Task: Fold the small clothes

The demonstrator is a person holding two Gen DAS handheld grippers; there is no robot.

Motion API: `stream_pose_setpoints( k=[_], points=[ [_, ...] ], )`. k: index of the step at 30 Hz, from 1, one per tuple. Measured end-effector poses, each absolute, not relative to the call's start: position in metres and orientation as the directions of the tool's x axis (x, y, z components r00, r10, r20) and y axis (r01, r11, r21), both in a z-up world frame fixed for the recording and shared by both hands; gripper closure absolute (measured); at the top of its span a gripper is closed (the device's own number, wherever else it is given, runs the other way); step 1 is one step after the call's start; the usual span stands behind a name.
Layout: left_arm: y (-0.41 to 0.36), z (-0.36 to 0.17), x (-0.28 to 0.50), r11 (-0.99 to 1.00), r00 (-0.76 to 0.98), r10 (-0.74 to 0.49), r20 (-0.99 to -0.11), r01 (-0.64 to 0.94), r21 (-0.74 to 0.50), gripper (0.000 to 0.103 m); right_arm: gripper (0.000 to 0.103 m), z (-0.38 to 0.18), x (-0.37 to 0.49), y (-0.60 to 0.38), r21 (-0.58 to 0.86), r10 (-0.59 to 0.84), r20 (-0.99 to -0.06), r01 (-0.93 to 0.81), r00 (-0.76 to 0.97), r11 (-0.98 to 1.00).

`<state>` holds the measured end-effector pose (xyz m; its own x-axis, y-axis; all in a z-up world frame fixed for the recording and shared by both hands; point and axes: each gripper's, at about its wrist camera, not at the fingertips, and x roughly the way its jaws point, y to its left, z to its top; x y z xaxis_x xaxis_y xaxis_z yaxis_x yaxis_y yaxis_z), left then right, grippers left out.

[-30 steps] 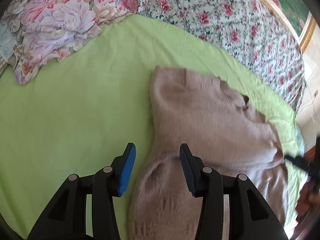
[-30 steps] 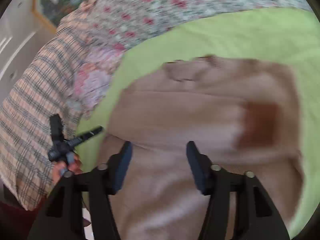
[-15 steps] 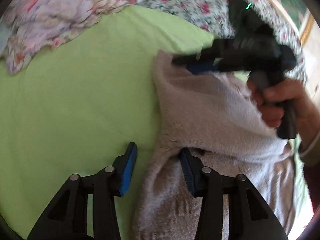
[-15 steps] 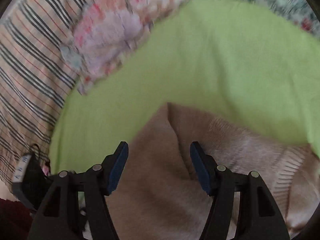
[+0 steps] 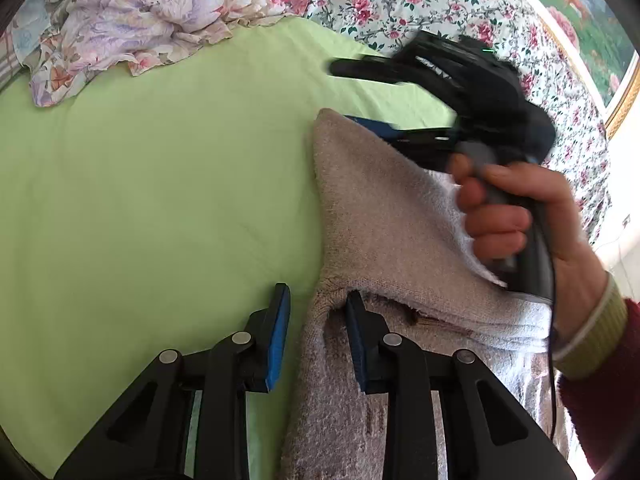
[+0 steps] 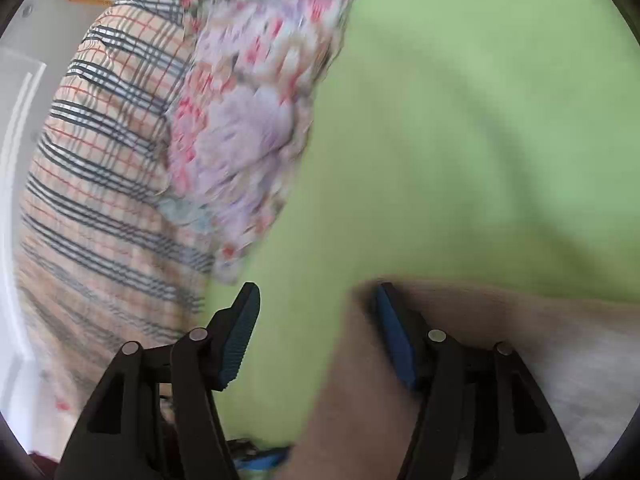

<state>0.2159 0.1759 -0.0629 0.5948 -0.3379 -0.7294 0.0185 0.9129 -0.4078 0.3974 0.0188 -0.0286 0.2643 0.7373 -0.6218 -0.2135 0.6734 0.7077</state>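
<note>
Left wrist view: your left gripper (image 5: 318, 330) sits low at the near-left edge of the beige sweater (image 5: 380, 216), jaws apart w/ one blue pad on the green sheet (image 5: 160, 184) and the other tucked at the fold seam; nothing pinched. The sweater lies on the sheet's right half, fuzzy knit, soft and thick, w/ an upper layer doubled over the lower one. Your right gripper (image 5: 376, 96) reaches across to the far corner, one blue pad under the cloth, jaws spread, so not clamped. Judging by that, one fold is roughly in; at least another fold plus squaring up is left. Floral bedding (image 5: 132, 20) bunches at the sheet's far edge.

Right wrist view: heavy blur. Right gripper (image 6: 316, 336) is spread wide, the right-hand pad at the sweater (image 6: 500, 356) corner, the other over bare sheet (image 6: 460, 140). Plaid cloth (image 6: 104, 168) and floral fabric (image 6: 240, 128) lie to the left.
</note>
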Motion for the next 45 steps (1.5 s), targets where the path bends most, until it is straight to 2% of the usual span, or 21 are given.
stream_pose_setpoints(
  k=[4, 5, 7, 9, 11, 13, 14, 15, 17, 18, 21, 23, 25, 33, 37, 40, 45],
  points=[
    [0.175, -0.049, 0.205, 0.925, 0.590, -0.300, -0.750, -0.013, -0.380, 0.074, 0.041, 0.008, 0.345, -0.020, 0.652, 0.694, -0.634, -0.247, 0.341, 0.717],
    [0.176, -0.043, 0.201, 0.927, 0.604, -0.292, -0.742, -0.012, -0.374, 0.077, 0.041, 0.013, 0.330, -0.030, 0.633, 0.679, -0.643, -0.253, 0.355, 0.731],
    [0.173, -0.030, 0.195, 0.927, 0.633, -0.301, -0.713, 0.019, -0.375, 0.077, 0.041, 0.022, 0.285, -0.059, 0.599, 0.634, -0.659, -0.227, 0.406, 0.768],
    [0.167, -0.018, 0.196, 0.908, 0.644, -0.364, -0.673, 0.083, -0.411, 0.077, 0.041, 0.020, 0.244, -0.097, 0.587, 0.577, -0.680, -0.136, 0.452, 0.798],
    [0.157, -0.013, 0.205, 0.907, 0.633, -0.388, -0.670, 0.136, -0.398, 0.077, 0.041, 0.016, 0.214, -0.125, 0.562, 0.516, -0.704, -0.061, 0.487, 0.825],
    [0.147, -0.016, 0.215, 0.918, 0.619, -0.381, -0.687, 0.166, -0.360, 0.075, 0.041, 0.008, 0.182, -0.158, 0.488, 0.398, -0.771, 0.060, 0.498, 0.871],
    [0.140, -0.027, 0.223, 0.925, 0.575, -0.375, -0.727, 0.180, -0.335, 0.074, 0.043, 0.000, 0.165, -0.181, 0.433, 0.311, -0.818, 0.162, 0.484, 0.887],
    [0.136, -0.037, 0.229, 0.930, 0.540, -0.366, -0.758, 0.182, -0.319, 0.075, 0.047, -0.004, 0.154, -0.196, 0.404, 0.263, -0.838, 0.220, 0.477, 0.888],
    [0.131, -0.043, 0.231, 0.933, 0.527, -0.359, -0.770, 0.202, -0.297, 0.075, 0.080, -0.005, 0.133, -0.221, 0.410, 0.232, -0.838, 0.289, 0.495, 0.865],
    [0.130, -0.041, 0.229, 0.937, 0.527, -0.348, -0.775, 0.208, -0.280, 0.075, 0.081, 0.000, 0.123, -0.230, 0.413, 0.212, -0.834, 0.321, 0.509, 0.852],
    [0.129, -0.029, 0.211, 0.946, 0.527, -0.321, -0.787, 0.217, -0.240, 0.073, 0.076, 0.020, 0.094, -0.240, 0.444, 0.195, -0.795, 0.331, 0.575, 0.833],
    [0.134, -0.020, 0.189, 0.944, 0.533, -0.325, -0.781, 0.234, -0.233, 0.064, 0.057, 0.032, 0.076, -0.237, 0.466, 0.209, -0.772, 0.312, 0.600, 0.828],
    [0.138, -0.015, 0.165, 0.945, 0.535, -0.321, -0.781, 0.238, -0.225, 0.054, 0.051, 0.041, 0.054, -0.234, 0.484, 0.231, -0.750, 0.277, 0.620, 0.830],
    [0.173, -0.014, 0.047, 0.925, 0.487, -0.376, -0.788, 0.245, -0.290, 0.046, 0.049, 0.058, -0.046, -0.209, 0.511, 0.304, -0.703, 0.159, 0.643, 0.845],
    [0.184, -0.032, 0.004, 0.908, 0.427, -0.411, -0.806, 0.269, -0.321, 0.042, 0.042, 0.054, -0.096, -0.202, 0.552, 0.390, -0.668, 0.072, 0.634, 0.831],
    [0.190, -0.057, -0.029, 0.892, 0.346, -0.445, -0.826, 0.258, -0.373, 0.042, 0.042, 0.049, -0.132, -0.200, 0.554, 0.426, -0.686, 0.044, 0.589, 0.831],
    [0.188, -0.088, -0.061, 0.884, 0.282, -0.453, -0.846, 0.265, -0.386, 0.042, 0.038, 0.041, -0.180, -0.205, 0.487, 0.411, -0.765, 0.028, 0.497, 0.873]
  ],
)
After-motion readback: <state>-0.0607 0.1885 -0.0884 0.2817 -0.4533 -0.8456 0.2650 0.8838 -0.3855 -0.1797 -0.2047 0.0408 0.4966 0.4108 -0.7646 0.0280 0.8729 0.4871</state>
